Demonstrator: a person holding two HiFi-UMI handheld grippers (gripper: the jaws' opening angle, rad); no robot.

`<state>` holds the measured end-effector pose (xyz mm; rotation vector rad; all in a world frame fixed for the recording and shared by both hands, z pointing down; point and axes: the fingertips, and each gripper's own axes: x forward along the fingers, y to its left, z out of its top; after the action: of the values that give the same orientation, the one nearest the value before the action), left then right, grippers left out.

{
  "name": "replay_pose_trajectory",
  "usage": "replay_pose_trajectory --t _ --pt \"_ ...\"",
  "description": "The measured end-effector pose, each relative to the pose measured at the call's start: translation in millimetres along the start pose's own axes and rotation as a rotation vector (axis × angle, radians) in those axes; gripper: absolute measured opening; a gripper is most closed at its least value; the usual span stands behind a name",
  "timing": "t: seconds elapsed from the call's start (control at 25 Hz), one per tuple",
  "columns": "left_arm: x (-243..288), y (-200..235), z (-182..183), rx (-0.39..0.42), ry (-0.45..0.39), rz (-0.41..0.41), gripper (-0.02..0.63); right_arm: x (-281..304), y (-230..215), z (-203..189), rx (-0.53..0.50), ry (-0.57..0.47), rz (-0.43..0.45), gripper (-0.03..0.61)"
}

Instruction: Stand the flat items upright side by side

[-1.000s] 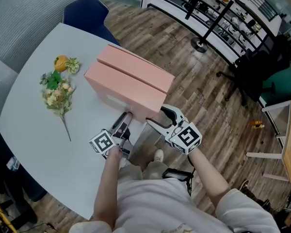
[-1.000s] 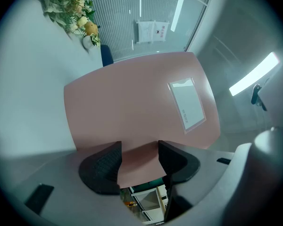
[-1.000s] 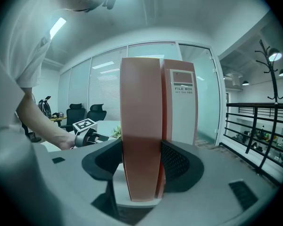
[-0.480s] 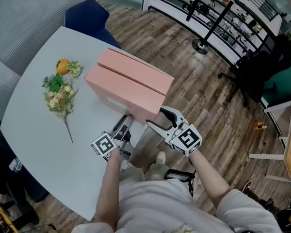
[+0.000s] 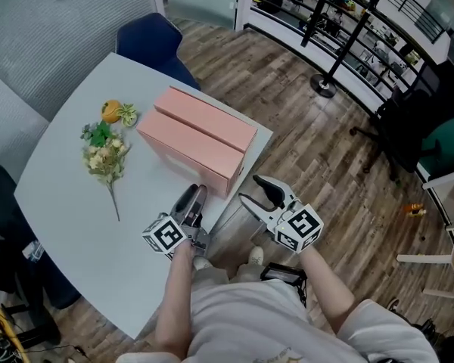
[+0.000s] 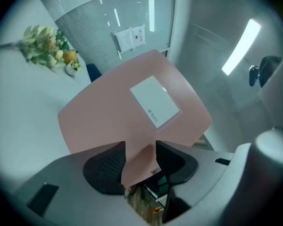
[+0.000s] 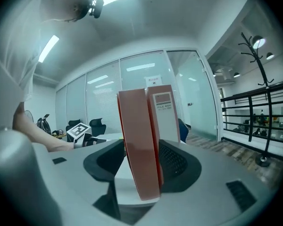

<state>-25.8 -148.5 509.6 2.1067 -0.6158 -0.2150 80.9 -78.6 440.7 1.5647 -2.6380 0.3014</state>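
Now that the left gripper [image 5: 198, 192] and right gripper [image 5: 250, 189] have backed slightly off the two pink file boxes [image 5: 200, 131], upright and touching near the counter's [image 5: 68, 180] edge, their just-narrowed fingers [image 5: 266, 187] press on nothing, a box end merely showing between them, so the task looks finished.

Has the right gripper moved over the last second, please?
Yes: against the table, the right gripper has shifted right, away from the pink boxes; its jaws have just been closing on nothing, one box in line ahead.
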Motion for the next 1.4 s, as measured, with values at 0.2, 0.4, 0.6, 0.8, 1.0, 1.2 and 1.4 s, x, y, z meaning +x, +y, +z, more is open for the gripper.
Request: replay_pose_trajectory --t 0.2,0.4,0.6,0.8,1.0,1.2,1.4 --pt "-8 -35 7 0.253 -0.024 0.094 0.148 -27 -9 17 0.051 -0.042 -0.034 0.137" --pt "-16 -59 9 0.443 -0.048 0.197 0.073 -41 -22 14 0.049 -0.015 -0.103 0.037" --pt "-23 -77 4 0.517 -0.067 0.247 0.021 -51 -21 16 0.07 -0.018 -0.117 0.021" --pt "-27 -93 -6 0.538 -0.099 0.274 0.014 -62 -22 16 0.063 -0.02 -0.137 0.018" --pt "-28 -103 -14 0.552 -0.114 0.284 0.012 -74 -21 10 0.063 0.0 -0.15 0.017" --pt "-32 -107 -18 0.55 -0.125 0.294 0.012 -80 -18 8 0.051 0.006 -0.141 0.017" --pt "-37 -105 -16 0.537 -0.13 0.298 0.012 -77 -12 8 0.043 0.008 -0.137 0.017"
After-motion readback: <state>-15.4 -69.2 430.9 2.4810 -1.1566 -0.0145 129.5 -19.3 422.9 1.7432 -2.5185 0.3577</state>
